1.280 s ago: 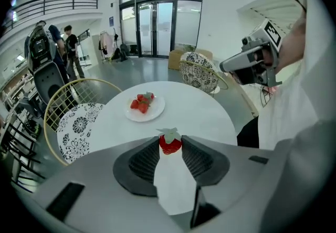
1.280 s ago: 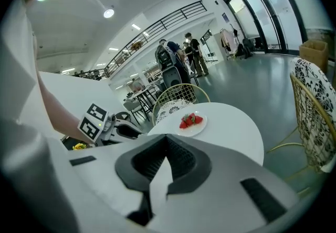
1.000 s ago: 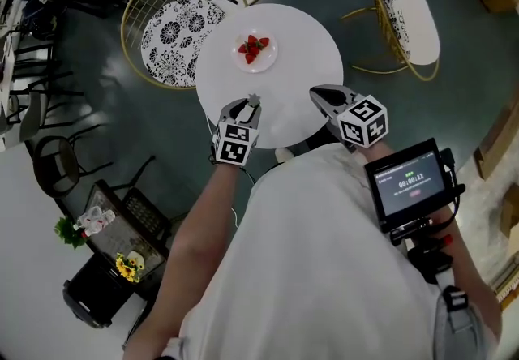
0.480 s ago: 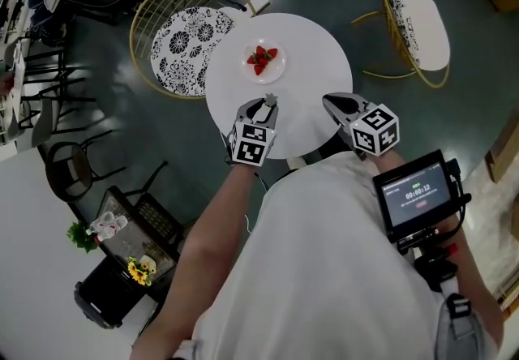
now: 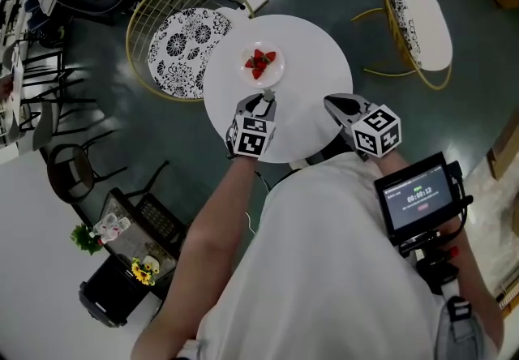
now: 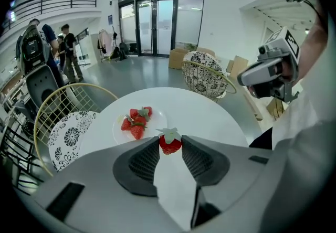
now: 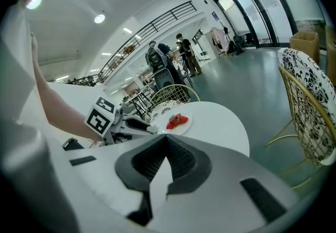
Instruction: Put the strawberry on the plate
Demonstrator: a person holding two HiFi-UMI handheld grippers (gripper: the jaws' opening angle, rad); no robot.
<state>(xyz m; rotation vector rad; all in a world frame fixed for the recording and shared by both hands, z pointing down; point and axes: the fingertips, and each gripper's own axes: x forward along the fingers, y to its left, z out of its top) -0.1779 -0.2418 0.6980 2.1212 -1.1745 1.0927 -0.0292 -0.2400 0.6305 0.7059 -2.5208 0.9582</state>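
My left gripper (image 6: 170,145) is shut on a red strawberry (image 6: 169,144) with a pale green cap, held above the round white table (image 5: 312,66) just short of the plate. The white plate (image 6: 156,118) carries several strawberries (image 6: 135,122) and sits toward the table's far side; in the head view the plate (image 5: 274,72) lies just beyond the left gripper (image 5: 267,96). My right gripper (image 7: 167,138) hovers over the table's near right edge with its tips together and nothing between them; in the head view the right gripper (image 5: 331,100) is beside the left.
A gold wire chair with a patterned cushion (image 5: 177,49) stands left of the table, another chair (image 5: 420,22) to the right. A handheld screen (image 5: 418,196) is at lower right. Several people (image 6: 67,51) stand far off by the left wall.
My left gripper has carried the strawberry forward across the table toward the plate. The right gripper has stayed where it was.
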